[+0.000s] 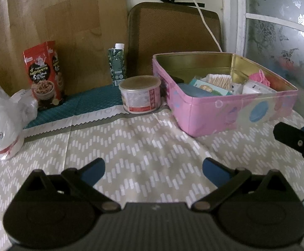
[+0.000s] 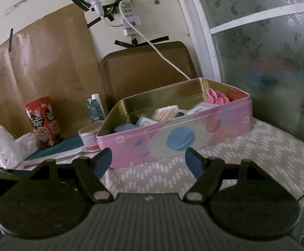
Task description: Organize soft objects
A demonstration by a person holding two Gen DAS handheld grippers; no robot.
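The pink knitted piece [image 2: 217,97] lies in the far right corner of the pink tin [image 2: 173,138], right of centre in the right wrist view, beside packets and a bundle of cotton swabs [image 2: 166,113]. It looks light and limp, likely to sag and snag; pinch a bunched fold from above. Both the left hand-held gripper [image 1: 153,170] and right hand-held gripper [image 2: 148,161] are released and empty, low in frame above the tabletop [image 1: 141,150].
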